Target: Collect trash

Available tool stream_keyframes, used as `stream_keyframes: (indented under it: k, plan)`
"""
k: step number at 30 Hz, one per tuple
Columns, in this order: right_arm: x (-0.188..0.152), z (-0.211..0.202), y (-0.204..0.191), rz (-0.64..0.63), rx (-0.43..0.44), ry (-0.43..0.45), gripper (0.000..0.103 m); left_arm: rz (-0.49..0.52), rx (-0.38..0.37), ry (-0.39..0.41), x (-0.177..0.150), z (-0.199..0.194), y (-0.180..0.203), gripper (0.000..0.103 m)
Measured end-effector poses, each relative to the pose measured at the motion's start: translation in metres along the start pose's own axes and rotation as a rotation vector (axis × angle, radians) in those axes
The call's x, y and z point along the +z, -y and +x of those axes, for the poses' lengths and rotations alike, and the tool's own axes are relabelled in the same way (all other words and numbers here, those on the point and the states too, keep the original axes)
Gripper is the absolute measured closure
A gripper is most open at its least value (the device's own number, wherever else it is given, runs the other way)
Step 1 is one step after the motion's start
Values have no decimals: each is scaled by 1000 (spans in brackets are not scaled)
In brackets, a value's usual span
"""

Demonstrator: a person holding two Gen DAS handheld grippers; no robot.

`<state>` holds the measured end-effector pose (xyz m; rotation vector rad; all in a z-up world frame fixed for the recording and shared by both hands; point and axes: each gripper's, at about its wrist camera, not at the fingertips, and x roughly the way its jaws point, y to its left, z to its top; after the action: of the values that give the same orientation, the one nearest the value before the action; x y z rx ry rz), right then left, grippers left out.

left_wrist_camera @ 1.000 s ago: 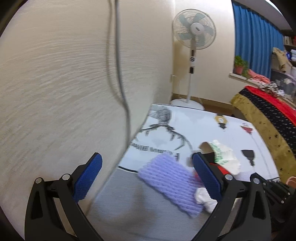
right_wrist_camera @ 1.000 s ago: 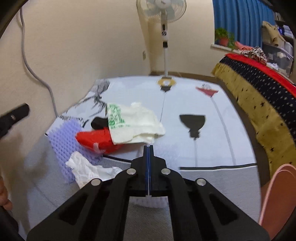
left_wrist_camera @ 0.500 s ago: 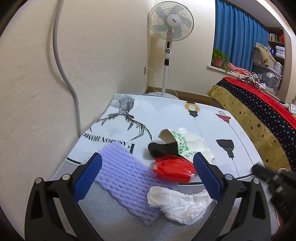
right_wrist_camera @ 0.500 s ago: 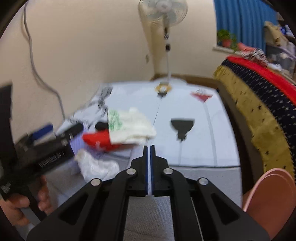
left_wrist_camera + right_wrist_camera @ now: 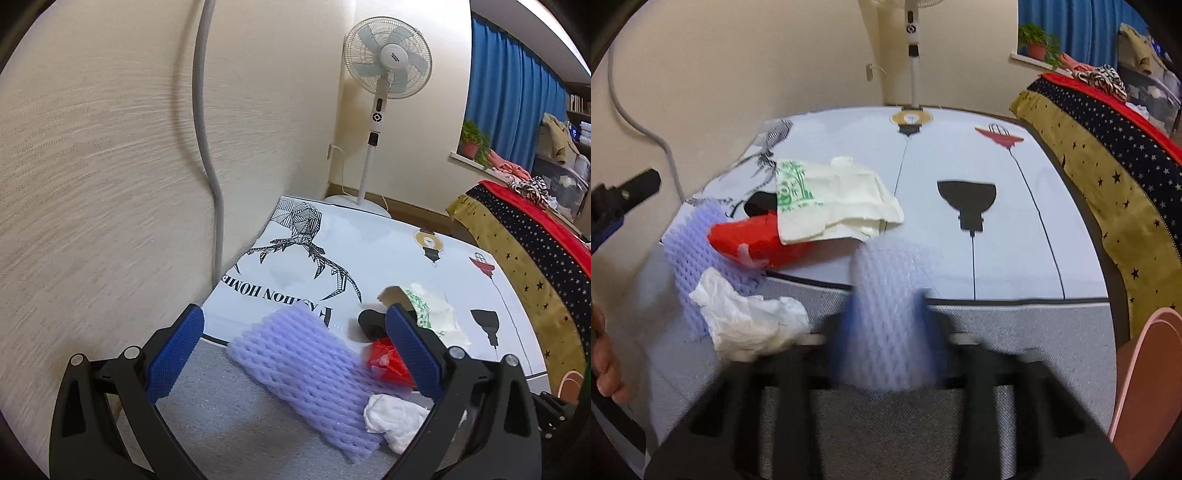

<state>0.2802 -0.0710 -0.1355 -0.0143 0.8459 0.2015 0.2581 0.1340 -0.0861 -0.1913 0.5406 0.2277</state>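
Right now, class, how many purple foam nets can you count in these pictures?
2. One purple foam net lies flat on the mat beside the red plastic bag. A second purple foam net, blurred, sits between the opening jaws of the right gripper. Others may be hidden.

Cream-walled room with a fan and blue curtains

A pedestal fan (image 5: 387,70) stood in the corner; blue curtains (image 5: 509,107) hung beside a potted plant (image 5: 472,142), and a grey cable (image 5: 207,140) ran down the wall.
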Motion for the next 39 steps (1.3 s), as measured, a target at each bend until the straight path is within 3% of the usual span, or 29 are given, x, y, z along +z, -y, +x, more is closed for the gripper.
stream_keyframes:
  k: [7,13,16,20,24,26,30,32,34,39]
  plan:
    - [-2,-27,8,25,-24,133,82,60,-53,17,-7,-4,18,7]
    - [-4,-38,23,64,-28,120,82,188,-136,4,-27,-1,59,7]
    - [-4,-40,25,53,-25,122,82,249,-169,-47,-33,9,78,8]
    - [-3,-41,25,43,-19,126,81,239,-221,-115,-34,21,86,8]
    - [-5,-40,24,38,-14,124,81,234,-234,-207,-36,39,89,25]
    - [-5,-39,23,37,-10,123,81,229,-229,-237,-38,45,88,26]
    - [-5,-37,23,40,-6,119,81,230,-223,-246,-40,46,89,28]
    - [-6,-38,23,39,-3,118,81,221,-230,-244,-40,45,87,37]
    - [-6,-39,23,36,-2,123,81,204,-254,-239,-38,44,83,39]
    - [-5,-44,27,44,-5,129,81,175,-289,-163,-35,29,75,43]
